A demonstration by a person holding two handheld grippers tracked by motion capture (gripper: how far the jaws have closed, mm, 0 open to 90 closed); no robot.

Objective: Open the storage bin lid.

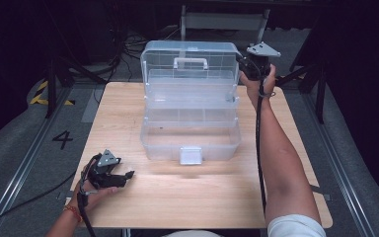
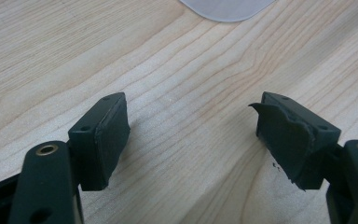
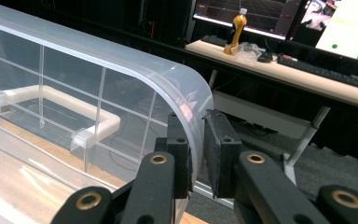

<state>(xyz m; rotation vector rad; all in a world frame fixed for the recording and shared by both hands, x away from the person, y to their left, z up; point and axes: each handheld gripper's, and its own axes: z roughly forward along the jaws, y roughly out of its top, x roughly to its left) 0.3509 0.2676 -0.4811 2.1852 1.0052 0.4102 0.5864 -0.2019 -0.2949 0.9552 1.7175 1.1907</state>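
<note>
The left gripper (image 1: 109,173) rests near the front left corner of the wooden counter (image 1: 177,197), held in the person's left hand (image 1: 91,192); its jaws stand wide apart with nothing between them, and the left gripper view shows bare wood grain between the two black pads (image 2: 105,140). A clear plastic storage box (image 1: 190,138) sits at the middle of the counter, toward the back edge, with its front latch (image 1: 191,154) facing the front edge. The box lid (image 1: 190,61) stands raised, hinged at the rear, with its white handle (image 1: 190,62) facing forward. The right forearm (image 1: 281,163) extends along the right side of the counter to the right gripper (image 1: 249,61), which is positioned at the upper right corner of the lid. In the right gripper view the jaws are clamped narrowly on the curved edge of the lid (image 3: 186,107), one pad on each face of the plastic wall. Beyond the back edge a desk (image 3: 284,70) carries keyboards and a bottle (image 3: 237,28).
</note>
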